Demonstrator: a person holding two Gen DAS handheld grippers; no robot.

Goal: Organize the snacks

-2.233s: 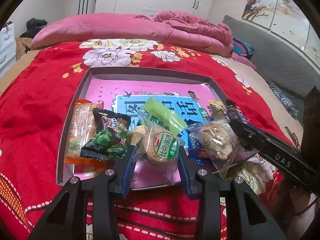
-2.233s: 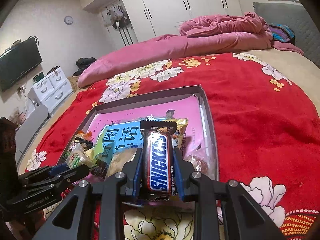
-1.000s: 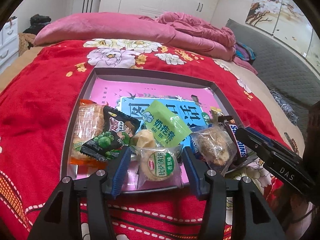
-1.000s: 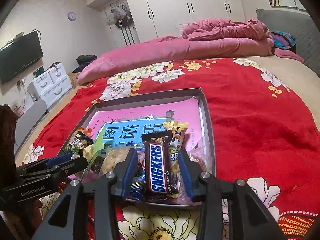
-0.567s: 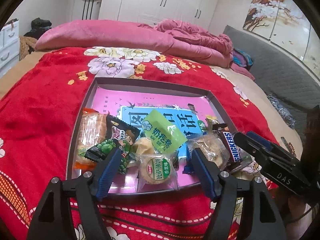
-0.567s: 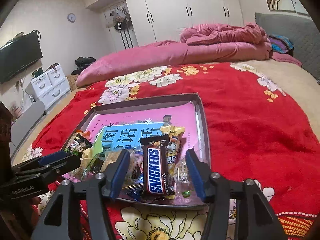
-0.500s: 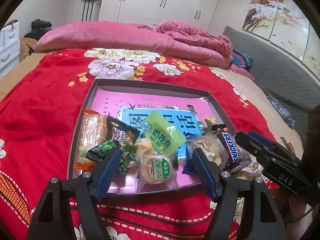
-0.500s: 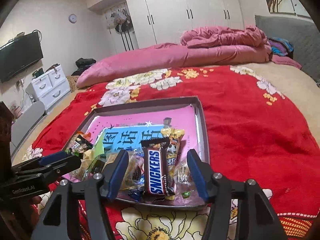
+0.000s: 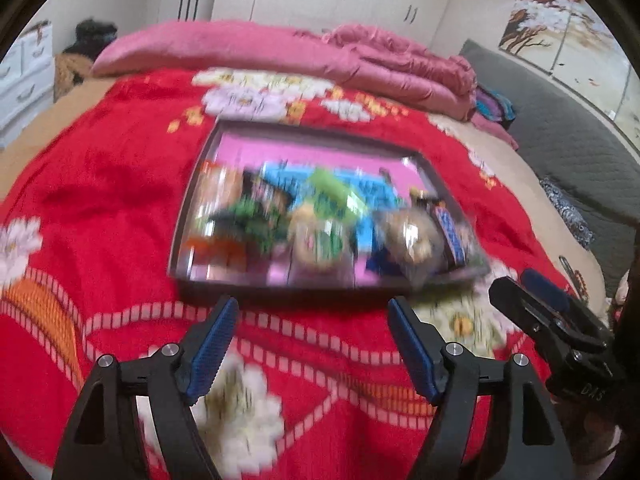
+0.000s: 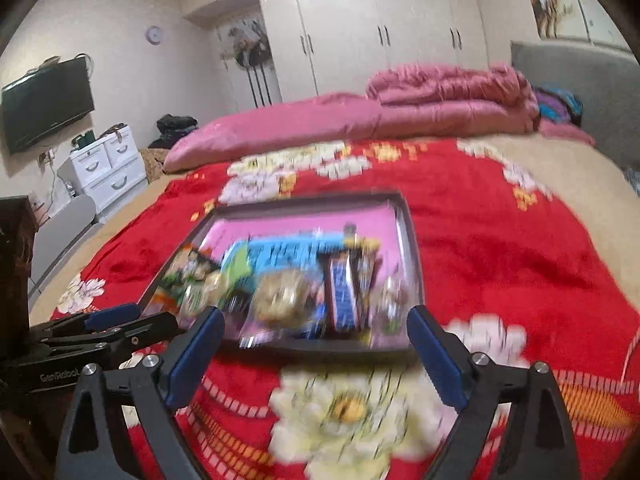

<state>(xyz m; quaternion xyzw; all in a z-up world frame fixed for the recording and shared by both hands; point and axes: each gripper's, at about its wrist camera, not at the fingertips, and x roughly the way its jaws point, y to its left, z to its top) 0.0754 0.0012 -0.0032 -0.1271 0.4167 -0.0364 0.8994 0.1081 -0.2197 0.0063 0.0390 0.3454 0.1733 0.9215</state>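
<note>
A shallow grey tray (image 9: 187,224) with a pink and blue sheet inside lies on the red flowered blanket. Several blurred snack packs fill its near half: an orange cracker pack (image 9: 218,200), a black green-pea pack (image 9: 248,216), a round cookie (image 9: 320,248) and a Snickers bar (image 10: 342,292). My left gripper (image 9: 312,306) is open and holds nothing, just short of the tray's near rim. My right gripper (image 10: 316,314) hangs before the tray's (image 10: 414,248) near right corner. Its jaws are opening wide with nothing between them.
A rolled pink duvet (image 9: 280,52) lies across the far side of the bed. A grey padded headboard (image 9: 572,152) runs along the right. White drawers (image 10: 108,168) and a wall television (image 10: 48,104) stand to the left. Bare red blanket (image 10: 500,248) surrounds the tray.
Both grippers opened, leaving the round cookie pack and the Snickers bar lying in the tray. Both then drew back from the tray toward the near side of the bed.
</note>
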